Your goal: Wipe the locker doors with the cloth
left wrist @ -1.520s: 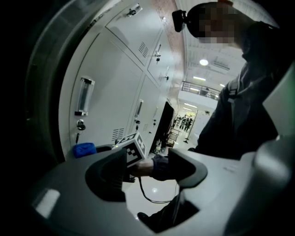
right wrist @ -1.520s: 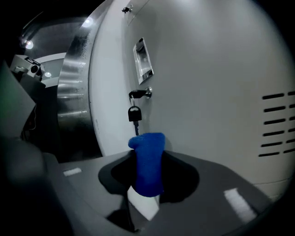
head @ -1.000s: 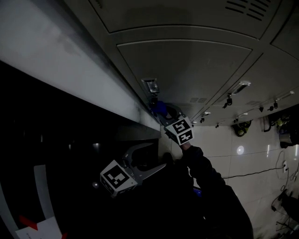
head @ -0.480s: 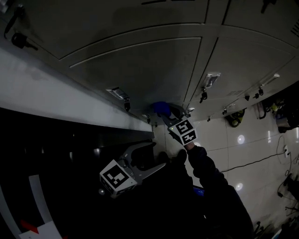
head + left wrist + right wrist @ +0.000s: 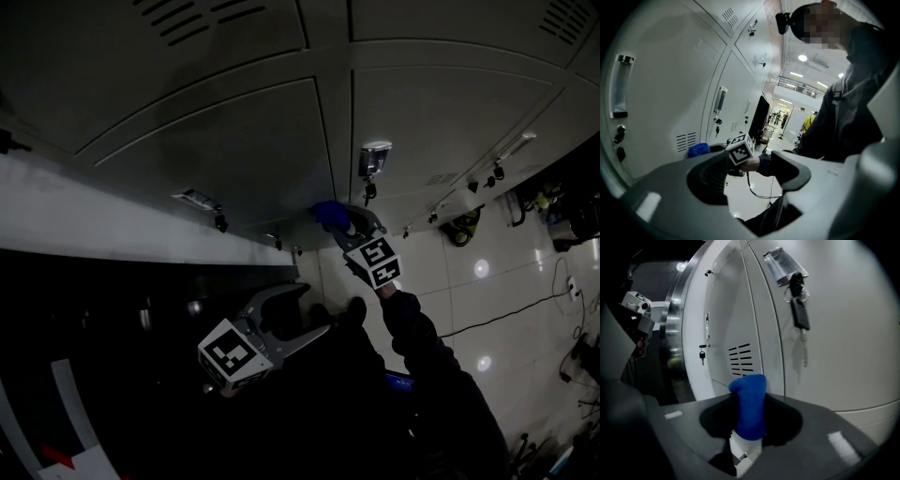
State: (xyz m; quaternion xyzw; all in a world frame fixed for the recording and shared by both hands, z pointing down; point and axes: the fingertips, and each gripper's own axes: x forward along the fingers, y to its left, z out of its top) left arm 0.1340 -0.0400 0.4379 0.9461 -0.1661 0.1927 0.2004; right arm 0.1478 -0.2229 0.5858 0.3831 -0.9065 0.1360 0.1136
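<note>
Right hand-held gripper [image 5: 751, 433]: pinching the blue cloth [image 5: 750, 404].
Cloth: near the locker door [image 5: 834, 366], below its hanging keys [image 5: 800, 315].
Left hand-held gripper [image 5: 750, 177]: jaws spread, nothing between them, well apart from that door.

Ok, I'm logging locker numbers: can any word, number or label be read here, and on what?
No text can be read.
The label holder on the locker door shows no legible print.
The marker cube bears only black-and-white square patterns, with no letters or digits.
</note>
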